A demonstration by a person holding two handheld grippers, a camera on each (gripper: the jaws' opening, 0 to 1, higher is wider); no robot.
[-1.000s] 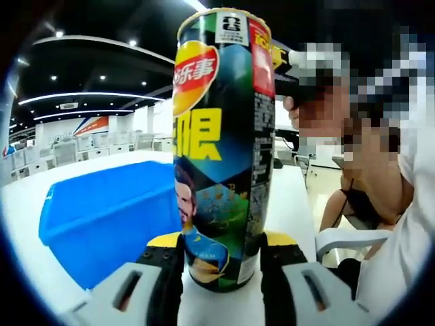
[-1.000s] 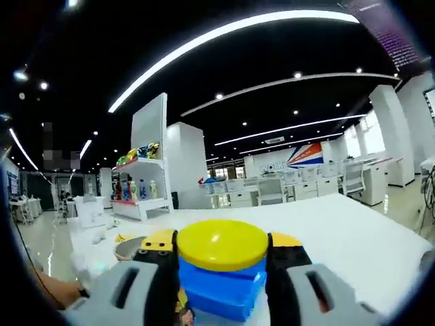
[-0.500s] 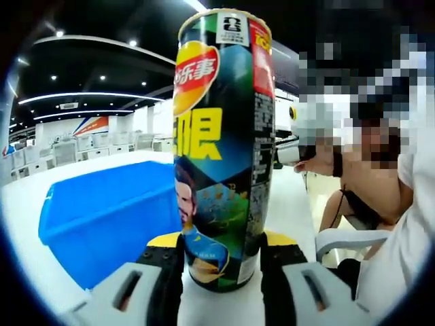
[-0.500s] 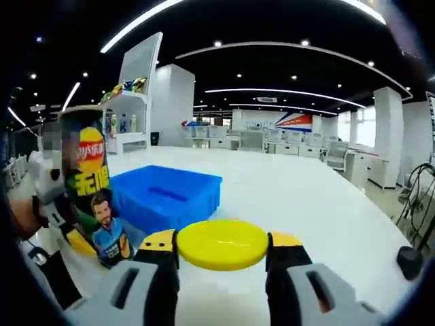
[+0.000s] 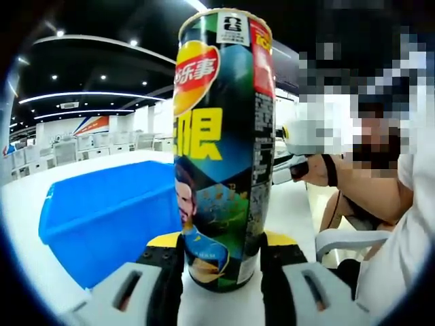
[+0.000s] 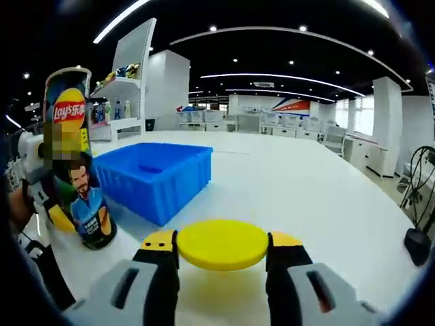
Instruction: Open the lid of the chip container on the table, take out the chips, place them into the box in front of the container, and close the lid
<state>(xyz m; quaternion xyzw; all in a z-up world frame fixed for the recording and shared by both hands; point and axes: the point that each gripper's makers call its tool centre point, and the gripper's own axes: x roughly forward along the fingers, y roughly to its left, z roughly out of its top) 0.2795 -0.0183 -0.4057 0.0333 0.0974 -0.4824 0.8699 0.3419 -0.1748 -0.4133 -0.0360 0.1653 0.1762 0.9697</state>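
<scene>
In the left gripper view the chip container [image 5: 223, 146] hides the blue box's [image 5: 102, 217] near corner at 3 o'clock and its own open mouth is unseen, while in the right gripper view the left tool [image 6: 51, 217] sits mostly behind it.

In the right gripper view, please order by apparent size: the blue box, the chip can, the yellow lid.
1. blue box
2. chip can
3. yellow lid
The lid, between the right gripper jaws, is nearest the camera, so it looks enlarged.
</scene>
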